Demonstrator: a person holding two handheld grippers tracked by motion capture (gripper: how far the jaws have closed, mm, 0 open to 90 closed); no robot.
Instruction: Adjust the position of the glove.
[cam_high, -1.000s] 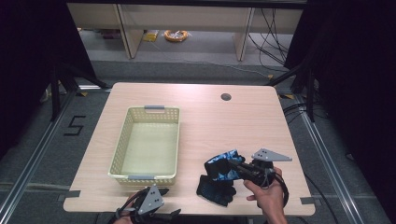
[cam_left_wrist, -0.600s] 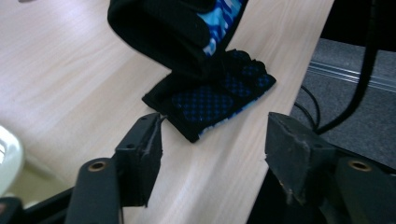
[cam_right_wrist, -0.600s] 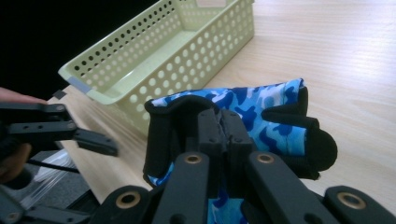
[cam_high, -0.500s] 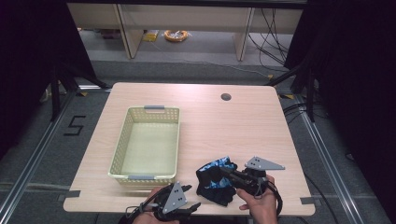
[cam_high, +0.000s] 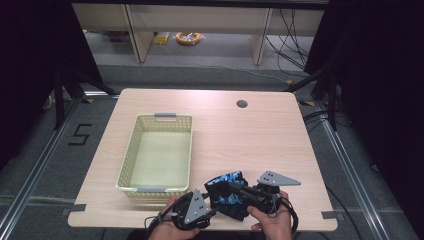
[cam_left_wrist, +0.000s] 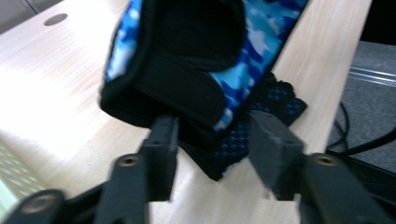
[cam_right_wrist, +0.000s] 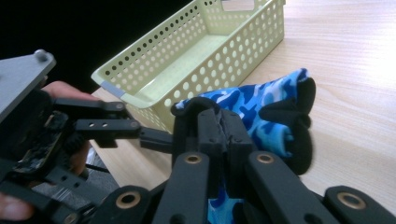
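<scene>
Lying just right of the pale yellow perforated plastic basket (cam_high: 156, 152), near its front corner, a blue camouflage and black fabric glove (cam_high: 227, 192) is partly lifted off the light wooden table (cam_high: 235, 132). The right gripper (cam_right_wrist: 219, 133) has its jaws clamped on the glove's edge, likely steadying it. The left gripper (cam_left_wrist: 212, 140), jaws spread wide, straddles the glove's other end, apparently readying a second grip.

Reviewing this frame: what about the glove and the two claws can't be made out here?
- Glove, left gripper view: top cut off by the frame edge, fabric blurred.
- Glove's pinched part, right gripper view: hidden behind the right claw.
- Left claw, high view: jaws too small to judge.
</scene>
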